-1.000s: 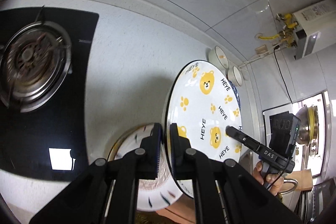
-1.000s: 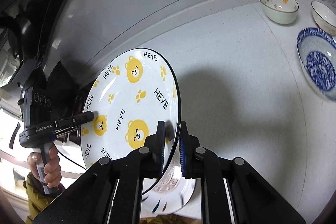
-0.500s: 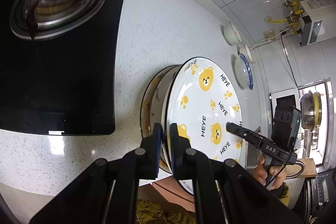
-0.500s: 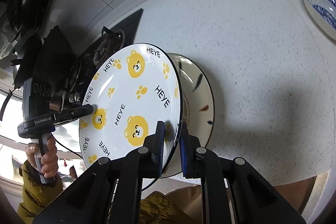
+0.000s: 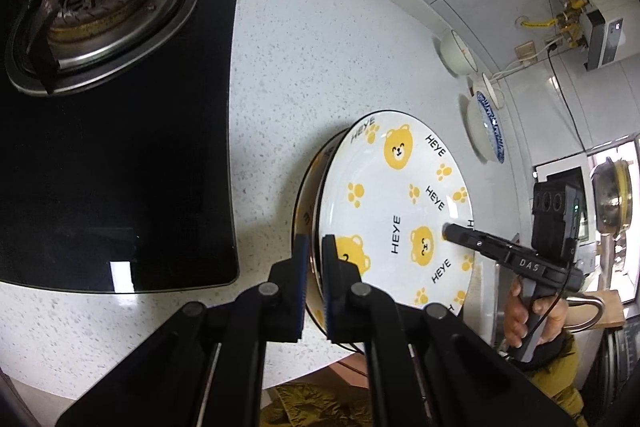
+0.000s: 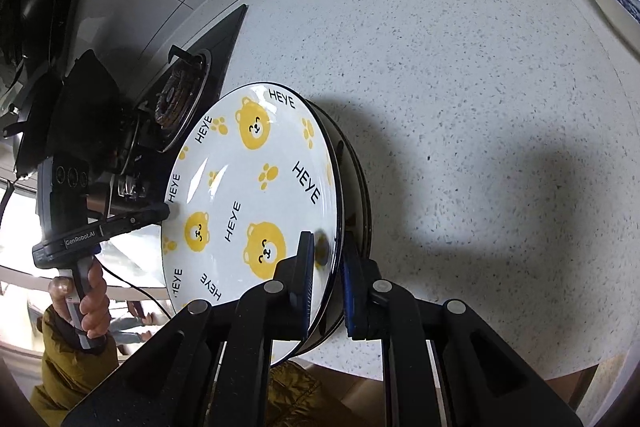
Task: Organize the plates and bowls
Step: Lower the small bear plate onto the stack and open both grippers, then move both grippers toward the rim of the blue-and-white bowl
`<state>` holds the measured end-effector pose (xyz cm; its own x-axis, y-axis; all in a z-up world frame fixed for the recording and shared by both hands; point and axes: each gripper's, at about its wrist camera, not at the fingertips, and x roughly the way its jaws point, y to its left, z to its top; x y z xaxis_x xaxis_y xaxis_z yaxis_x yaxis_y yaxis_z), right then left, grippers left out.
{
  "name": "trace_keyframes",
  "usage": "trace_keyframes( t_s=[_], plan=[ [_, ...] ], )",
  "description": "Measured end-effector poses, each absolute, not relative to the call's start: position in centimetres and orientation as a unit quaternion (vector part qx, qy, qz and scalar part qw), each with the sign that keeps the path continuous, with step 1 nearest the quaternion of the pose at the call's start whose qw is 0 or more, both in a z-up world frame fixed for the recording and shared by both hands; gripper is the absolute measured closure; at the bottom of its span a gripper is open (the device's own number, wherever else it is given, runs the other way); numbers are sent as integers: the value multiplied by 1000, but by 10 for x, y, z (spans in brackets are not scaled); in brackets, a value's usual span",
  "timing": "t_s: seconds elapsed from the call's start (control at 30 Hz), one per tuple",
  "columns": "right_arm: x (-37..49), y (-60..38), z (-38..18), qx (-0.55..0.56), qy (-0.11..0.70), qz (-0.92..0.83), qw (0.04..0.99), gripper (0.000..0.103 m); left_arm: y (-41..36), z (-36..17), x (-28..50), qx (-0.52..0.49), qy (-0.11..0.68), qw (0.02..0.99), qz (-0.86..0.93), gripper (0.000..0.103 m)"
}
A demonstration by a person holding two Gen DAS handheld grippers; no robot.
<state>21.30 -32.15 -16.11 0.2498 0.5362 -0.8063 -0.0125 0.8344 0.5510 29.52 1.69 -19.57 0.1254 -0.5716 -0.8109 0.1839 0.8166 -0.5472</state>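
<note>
A white bear plate (image 5: 404,211) with yellow bears and "HEYE" lettering is held at both sides. My left gripper (image 5: 313,259) is shut on its near rim; it also shows in the right wrist view (image 6: 166,213). My right gripper (image 6: 326,267) is shut on the opposite rim of the bear plate (image 6: 256,195); it also shows in the left wrist view (image 5: 450,229). The plate lies just over a second plate (image 5: 310,183) resting on the countertop (image 5: 320,47); only that plate's edge (image 6: 360,195) shows.
A black gas hob (image 5: 100,67) with a burner lies left of the plates. At the far right stand a blue patterned plate (image 5: 486,131), a white bowl (image 5: 456,53) and another bowl (image 5: 492,91). The counter's front edge runs just below the plates.
Both grippers have lowered the bear plate from high above the counter down onto the plate beneath it. Their grip on the rim is unchanged.
</note>
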Motion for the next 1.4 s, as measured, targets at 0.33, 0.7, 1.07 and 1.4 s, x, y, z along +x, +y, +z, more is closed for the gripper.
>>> trace_keyframes(
  t_s=[0.33, 0.7, 1.07, 1.4],
  plan=[
    [212, -307, -149, 203, 593, 197, 754, 55, 36, -183, 291, -170, 595, 742, -256, 94],
    [206, -313, -129, 161, 593, 169, 770, 37, 58, -165, 285, -187, 577, 746, -275, 94],
    [178, -339, -104, 202, 536, 137, 808, 34, 65, -138, 268, -211, 541, 756, -303, 94],
    [150, -438, -73, 250, 470, 79, 843, 28, 16, -87, 256, -254, 443, 788, -344, 71]
  ],
)
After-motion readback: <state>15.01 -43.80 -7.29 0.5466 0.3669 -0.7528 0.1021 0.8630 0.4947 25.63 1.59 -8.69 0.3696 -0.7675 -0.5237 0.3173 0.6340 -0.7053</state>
